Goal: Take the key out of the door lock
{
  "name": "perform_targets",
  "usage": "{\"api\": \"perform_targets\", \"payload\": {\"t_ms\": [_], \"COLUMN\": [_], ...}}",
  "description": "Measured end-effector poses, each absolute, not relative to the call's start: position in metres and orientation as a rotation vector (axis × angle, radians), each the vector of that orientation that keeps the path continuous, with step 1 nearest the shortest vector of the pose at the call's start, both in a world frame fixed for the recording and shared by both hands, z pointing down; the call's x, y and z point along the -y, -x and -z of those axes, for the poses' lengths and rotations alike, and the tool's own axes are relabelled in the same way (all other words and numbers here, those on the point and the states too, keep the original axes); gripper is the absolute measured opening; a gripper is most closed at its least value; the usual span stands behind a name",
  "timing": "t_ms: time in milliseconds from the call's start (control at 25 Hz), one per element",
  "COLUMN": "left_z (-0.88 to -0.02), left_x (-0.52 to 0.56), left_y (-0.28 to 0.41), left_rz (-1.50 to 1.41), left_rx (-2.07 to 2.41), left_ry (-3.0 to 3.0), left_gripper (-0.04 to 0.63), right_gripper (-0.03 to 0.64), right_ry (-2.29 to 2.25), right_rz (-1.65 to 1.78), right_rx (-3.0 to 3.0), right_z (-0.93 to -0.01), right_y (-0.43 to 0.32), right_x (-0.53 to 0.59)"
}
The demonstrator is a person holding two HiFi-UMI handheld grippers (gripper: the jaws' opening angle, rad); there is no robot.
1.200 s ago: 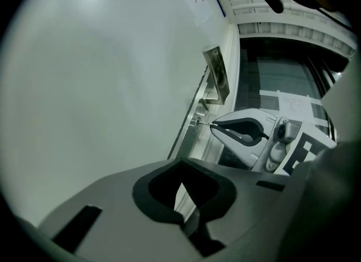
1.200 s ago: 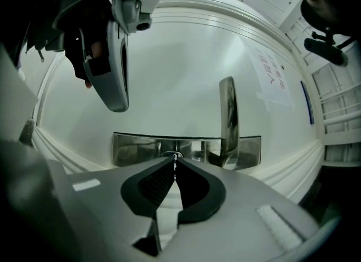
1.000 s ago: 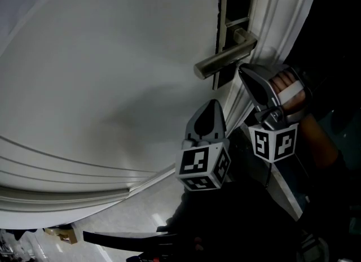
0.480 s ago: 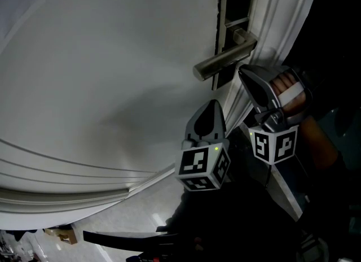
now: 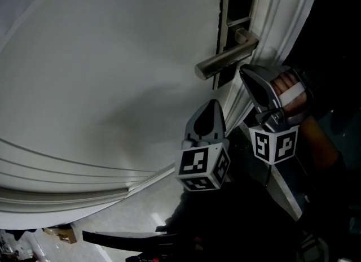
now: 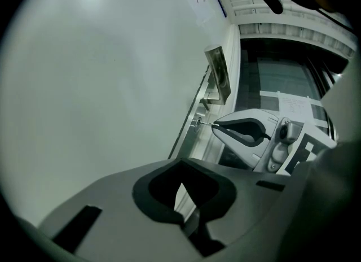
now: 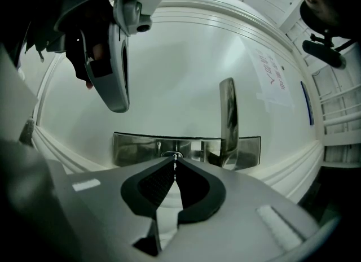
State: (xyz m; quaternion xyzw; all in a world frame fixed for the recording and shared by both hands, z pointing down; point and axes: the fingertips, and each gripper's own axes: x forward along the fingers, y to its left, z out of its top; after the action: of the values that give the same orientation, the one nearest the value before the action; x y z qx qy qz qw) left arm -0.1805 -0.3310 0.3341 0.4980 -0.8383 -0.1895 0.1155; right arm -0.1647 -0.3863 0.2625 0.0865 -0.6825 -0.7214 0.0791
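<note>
Little has changed: right tongs (image 7: pixel 174 162) still seemingly pinch the key (image 6: pixel 205 123).

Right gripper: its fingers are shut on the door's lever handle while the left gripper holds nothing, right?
Not quite. The right gripper is shut on the key in the lock, not on the lever handle, which stands untouched beside it; the left gripper view shows this. The left gripper does hold nothing.

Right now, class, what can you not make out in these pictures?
Key: a tiny sliver in the left gripper view; the right gripper covers it in the head view.
Lock cylinder: mostly behind the closed jaws in the right gripper view.
Notice on the door: print too small.
</note>
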Motion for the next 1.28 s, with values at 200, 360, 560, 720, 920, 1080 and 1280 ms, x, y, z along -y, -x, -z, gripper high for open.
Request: {"api": "perform_targets", "payload": {"t_ms": [200, 360, 560, 720, 920, 1080, 1280], "left_z": [-0.3343, -0.3330, -0.3348, -0.3350, -0.3343, -0.3350, -0.3335], "left_x": [0.3309, 0.3310, 0.3309, 0.3309, 0.3306, 0.3318, 0.3345], "left_y": [0.1816, 0.1821, 0.1828, 0.1825, 0.1833, 0.1846, 0.1825], "left_rz": [0.556, 0.562, 0.557, 0.559, 0.564, 0.571, 0.575], "left_rx": [2.458, 2.454, 2.453, 2.449, 2.447, 2.441, 2.436], "left_ry": [-1.459, -1.456, -1.455, -1.454, -1.455, -1.459, -1.473], "left_gripper": [0.000, 0.000, 0.000, 0.000, 0.000, 0.000, 0.000], "right_gripper": [0.012, 0.012, 0.012, 0.012, 0.012, 0.012, 0.012], "right_ry": [-0.258, -0.257, -0.259, -0.262, -0.263, -0.260, -0.261], "right_rz": [2.161, 2.159, 2.158, 2.159, 2.157, 2.158, 2.162], "right_rx": [2.040, 2.043, 2.045, 2.044, 2.044, 2.045, 2.037], "right_z": [-0.2627, -0.2627, -0.2624, -0.2626, -0.2619, -0.2632, -0.2639], "right_y": [0.1645, 0.1645, 0.1643, 0.1640, 0.1638, 0.1612, 0.1612], "right_x": [0.3862, 0.3859, 0.3860, 0.3858, 0.3853, 0.3861, 0.3866]}}
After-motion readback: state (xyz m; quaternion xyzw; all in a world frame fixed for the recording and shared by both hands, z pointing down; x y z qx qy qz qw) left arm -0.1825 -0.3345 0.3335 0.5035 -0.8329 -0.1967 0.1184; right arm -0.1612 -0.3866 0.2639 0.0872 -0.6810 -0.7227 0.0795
